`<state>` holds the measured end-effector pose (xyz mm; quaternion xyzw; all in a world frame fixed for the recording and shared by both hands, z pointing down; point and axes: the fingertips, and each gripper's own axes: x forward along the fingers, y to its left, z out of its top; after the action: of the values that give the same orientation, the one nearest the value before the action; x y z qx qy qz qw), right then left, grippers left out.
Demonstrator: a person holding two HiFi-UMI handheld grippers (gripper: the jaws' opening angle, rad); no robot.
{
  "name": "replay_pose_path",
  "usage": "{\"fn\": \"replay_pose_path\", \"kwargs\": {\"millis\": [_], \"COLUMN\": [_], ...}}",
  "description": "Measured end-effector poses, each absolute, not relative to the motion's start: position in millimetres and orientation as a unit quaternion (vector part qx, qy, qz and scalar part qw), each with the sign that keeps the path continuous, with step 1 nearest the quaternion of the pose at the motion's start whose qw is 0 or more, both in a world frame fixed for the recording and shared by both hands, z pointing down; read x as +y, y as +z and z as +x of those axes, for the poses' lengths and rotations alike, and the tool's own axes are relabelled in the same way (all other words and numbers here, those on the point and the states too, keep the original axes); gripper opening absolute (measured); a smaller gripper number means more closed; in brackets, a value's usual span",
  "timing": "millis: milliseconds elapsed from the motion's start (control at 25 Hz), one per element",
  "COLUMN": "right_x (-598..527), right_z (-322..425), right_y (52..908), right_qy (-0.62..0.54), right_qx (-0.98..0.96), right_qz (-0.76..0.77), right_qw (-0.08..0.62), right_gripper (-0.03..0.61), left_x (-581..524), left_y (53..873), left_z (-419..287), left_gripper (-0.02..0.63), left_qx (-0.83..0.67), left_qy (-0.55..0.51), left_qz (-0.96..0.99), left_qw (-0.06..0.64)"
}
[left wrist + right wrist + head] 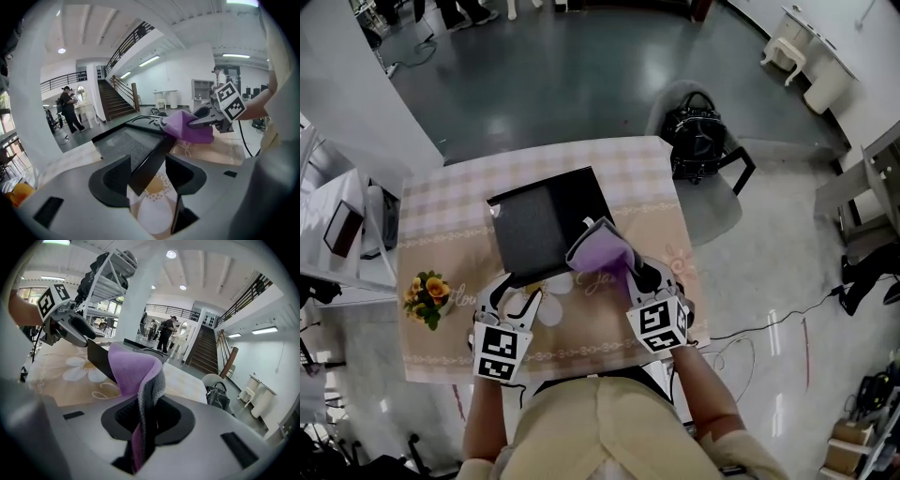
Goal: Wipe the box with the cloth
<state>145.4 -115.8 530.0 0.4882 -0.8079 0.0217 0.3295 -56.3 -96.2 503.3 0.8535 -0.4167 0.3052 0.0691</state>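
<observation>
My left hand-held gripper [147, 171] clamps the near corner of the black box [546, 225], which lies mid-desk [441, 197] toward the far edge. My right hand-held gripper [147, 414] pinches the purple cloth [602, 251], draped against the box's near right edge.

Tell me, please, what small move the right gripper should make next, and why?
Probably slide the right gripper left and away, so the purple cloth sweeps over the top of the black box. The cloth is clamped in its jaws at the box's near right edge, and the left gripper pinches the box's near corner, steadying it.
</observation>
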Motion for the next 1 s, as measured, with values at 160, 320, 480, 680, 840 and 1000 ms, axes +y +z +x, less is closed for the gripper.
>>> {"fn": "replay_pose_path", "kwargs": {"millis": [160, 320, 480, 680, 840, 1000], "right_x": [-115.3, -112.1, -109.7, -107.1, -112.7, -127.9], "right_z": [156.1, 164.0, 176.3, 191.6, 201.5, 212.3], "right_y": [529.2, 524.9, 516.1, 493.3, 466.5, 445.7], "right_qy": [0.027, 0.027, 0.023, 0.008, -0.017, -0.035], "right_qx": [-0.800, -0.795, -0.789, -0.786, -0.786, -0.780], "right_qz": [0.500, 0.506, 0.513, 0.525, 0.535, 0.548], "right_qw": [0.330, 0.333, 0.337, 0.326, 0.311, 0.300], "right_gripper": [0.077, 0.077, 0.077, 0.077, 0.077, 0.077], "left_x": [-99.4, -101.7, -101.4, -98.8, -97.7, -100.0], "left_y": [503.2, 503.4, 506.8, 507.3, 504.9, 500.4], "left_z": [-40.0, -23.3, -8.5, 0.2, 4.2, 7.1], "left_gripper": [0.245, 0.245, 0.245, 0.245, 0.245, 0.245], "left_qx": [-0.398, -0.378, -0.354, -0.336, -0.330, -0.330], "left_qy": [0.319, 0.328, 0.323, 0.327, 0.310, 0.293], "left_qz": [0.859, 0.865, 0.877, 0.882, 0.890, 0.895], "left_qw": [0.048, 0.035, 0.046, 0.043, 0.059, 0.065]}}
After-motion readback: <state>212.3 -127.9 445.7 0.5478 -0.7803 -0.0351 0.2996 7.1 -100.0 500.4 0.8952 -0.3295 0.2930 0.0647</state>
